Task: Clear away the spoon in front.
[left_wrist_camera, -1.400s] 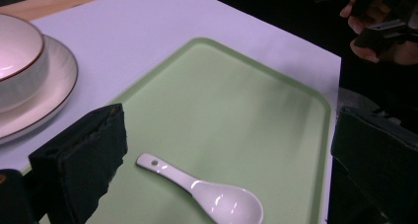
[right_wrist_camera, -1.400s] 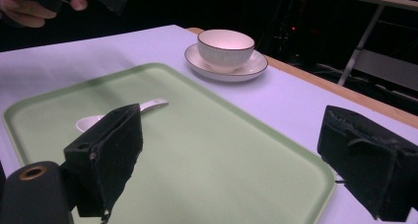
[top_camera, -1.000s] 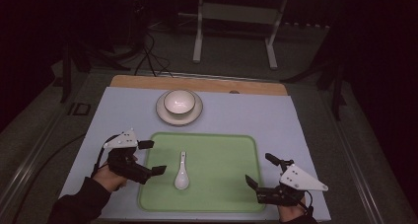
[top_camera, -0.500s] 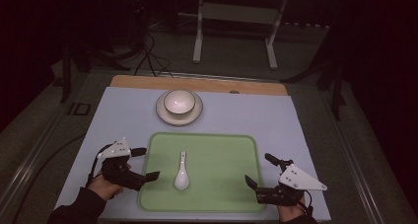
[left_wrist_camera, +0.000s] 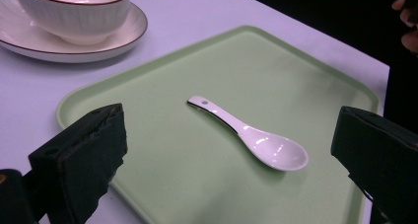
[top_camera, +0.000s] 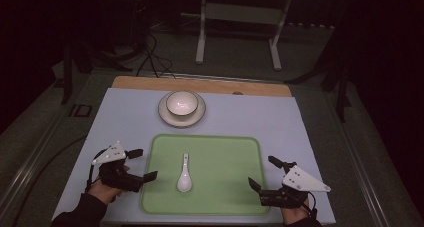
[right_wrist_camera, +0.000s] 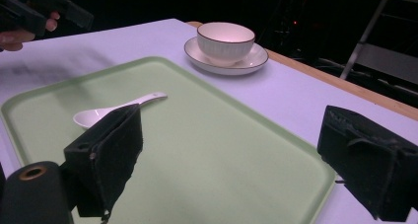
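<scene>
While the white spoon [top_camera: 184, 174] is lying flat on the green tray [top_camera: 225, 197], left of its middle, with its bowl toward the person, the left gripper [top_camera: 142, 164] is hovering at the tray's left edge with jaws spread wide and holding nothing. The right gripper [top_camera: 262, 173] is waiting at the tray's right edge, also wide and empty. A white bowl [top_camera: 181, 103] is sitting on a saucer [top_camera: 165, 114] beyond the tray.

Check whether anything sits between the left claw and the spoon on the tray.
Nothing visible does. The left claw is open at the tray's left edge, and the spoon lies alone on bare green surface. The bowl and plate stand well beyond the tray.
</scene>
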`<act>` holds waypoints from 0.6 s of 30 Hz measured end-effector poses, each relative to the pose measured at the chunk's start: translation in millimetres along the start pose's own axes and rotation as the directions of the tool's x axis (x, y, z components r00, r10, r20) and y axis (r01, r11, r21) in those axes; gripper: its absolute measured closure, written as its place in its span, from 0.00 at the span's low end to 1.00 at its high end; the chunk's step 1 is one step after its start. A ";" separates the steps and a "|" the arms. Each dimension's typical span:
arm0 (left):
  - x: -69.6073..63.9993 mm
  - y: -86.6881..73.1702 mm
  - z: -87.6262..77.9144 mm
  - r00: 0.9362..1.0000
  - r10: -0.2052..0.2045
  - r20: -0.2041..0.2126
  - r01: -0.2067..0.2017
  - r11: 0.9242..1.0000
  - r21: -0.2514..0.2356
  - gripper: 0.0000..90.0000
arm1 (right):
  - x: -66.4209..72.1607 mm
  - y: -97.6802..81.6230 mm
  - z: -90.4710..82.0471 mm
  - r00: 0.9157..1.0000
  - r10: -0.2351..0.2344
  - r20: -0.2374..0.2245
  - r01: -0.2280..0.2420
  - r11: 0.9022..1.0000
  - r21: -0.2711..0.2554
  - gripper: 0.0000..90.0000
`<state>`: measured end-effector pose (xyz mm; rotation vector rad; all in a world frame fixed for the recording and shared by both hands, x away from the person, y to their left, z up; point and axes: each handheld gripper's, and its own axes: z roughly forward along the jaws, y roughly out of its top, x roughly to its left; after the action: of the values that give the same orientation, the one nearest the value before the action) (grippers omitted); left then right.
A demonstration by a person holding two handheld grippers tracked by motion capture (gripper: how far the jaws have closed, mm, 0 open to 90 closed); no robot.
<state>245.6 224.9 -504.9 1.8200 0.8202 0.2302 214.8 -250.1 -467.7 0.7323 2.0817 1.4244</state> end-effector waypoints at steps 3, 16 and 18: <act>3.1 -4.4 2.1 1.000 -0.010 -0.008 0.010 1.000 0.000 0.00 | 0.7 -1.1 0.6 1.000 -0.004 0.002 0.004 1.000 0.007 0.11; 8.7 -13.9 4.6 0.997 -0.001 -0.075 -0.001 1.000 -0.031 0.00 | -3.6 -5.8 4.5 1.000 0.006 0.005 -0.006 1.000 0.028 0.11; 8.7 -14.0 4.8 0.997 -0.002 -0.082 -0.001 1.000 -0.031 0.00 | -3.9 -6.1 4.7 1.000 0.007 0.006 -0.007 1.000 0.029 0.11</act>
<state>248.6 229.4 -521.2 1.7907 0.8699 0.3178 219.9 -251.6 -474.6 0.7548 2.1016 1.3966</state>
